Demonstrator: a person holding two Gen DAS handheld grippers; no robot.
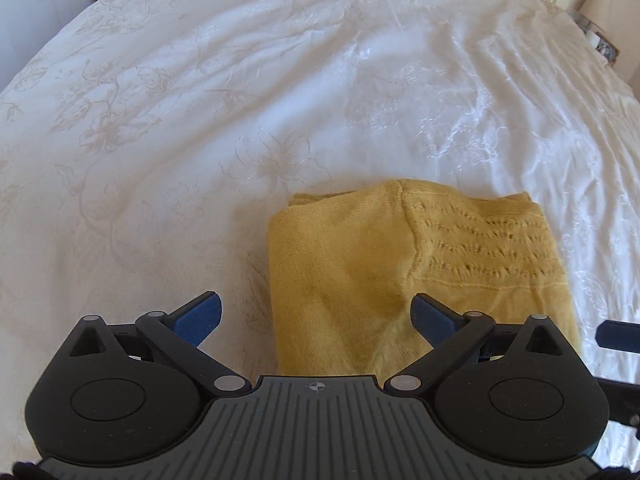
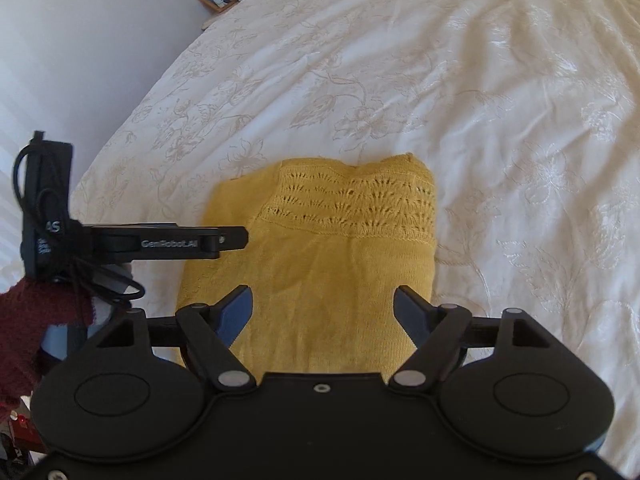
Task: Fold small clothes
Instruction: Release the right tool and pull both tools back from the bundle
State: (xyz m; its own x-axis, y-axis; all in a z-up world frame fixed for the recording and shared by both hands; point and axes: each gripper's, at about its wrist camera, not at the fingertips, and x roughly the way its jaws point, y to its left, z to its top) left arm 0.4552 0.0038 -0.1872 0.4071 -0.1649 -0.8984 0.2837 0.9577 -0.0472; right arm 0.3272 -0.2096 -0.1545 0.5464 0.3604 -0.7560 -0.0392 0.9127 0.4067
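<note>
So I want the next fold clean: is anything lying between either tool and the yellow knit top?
Nothing visible. The left tool and right tool both hang open just above the folded yellow knit top, which lies alone on the white bedspread.

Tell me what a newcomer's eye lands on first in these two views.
The folded yellow knit garment stands out, lying on the white embroidered bedspread just ahead of both grippers. The right gripper and left gripper hover open over its near edge, holding nothing.
</note>
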